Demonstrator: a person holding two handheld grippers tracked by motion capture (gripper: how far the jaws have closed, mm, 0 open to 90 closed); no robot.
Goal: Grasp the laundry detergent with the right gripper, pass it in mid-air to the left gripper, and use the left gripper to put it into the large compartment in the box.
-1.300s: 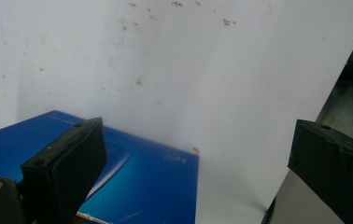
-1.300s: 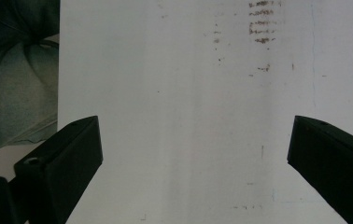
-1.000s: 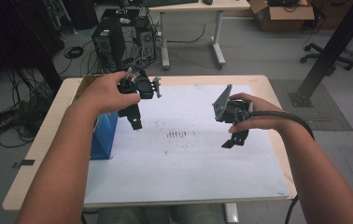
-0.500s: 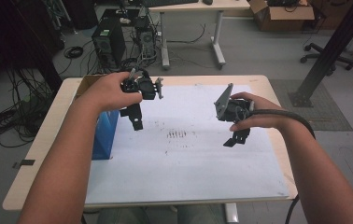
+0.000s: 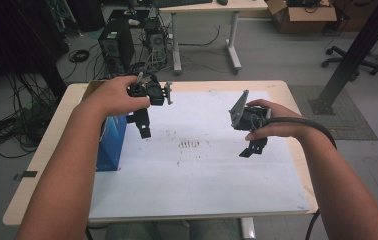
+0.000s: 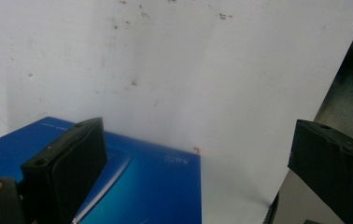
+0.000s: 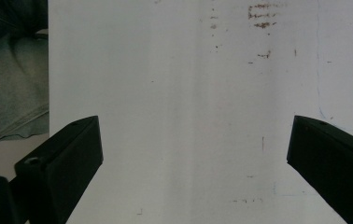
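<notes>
the left gripper is held wide open just beside the blue box near the tabletop's left edge; the right gripper, also wide open, is held over bare white sheet.

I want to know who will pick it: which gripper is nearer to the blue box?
Left. The left gripper hangs just beside the blue box, jaws open above it. The right gripper is far across the white sheet, also open.
</notes>
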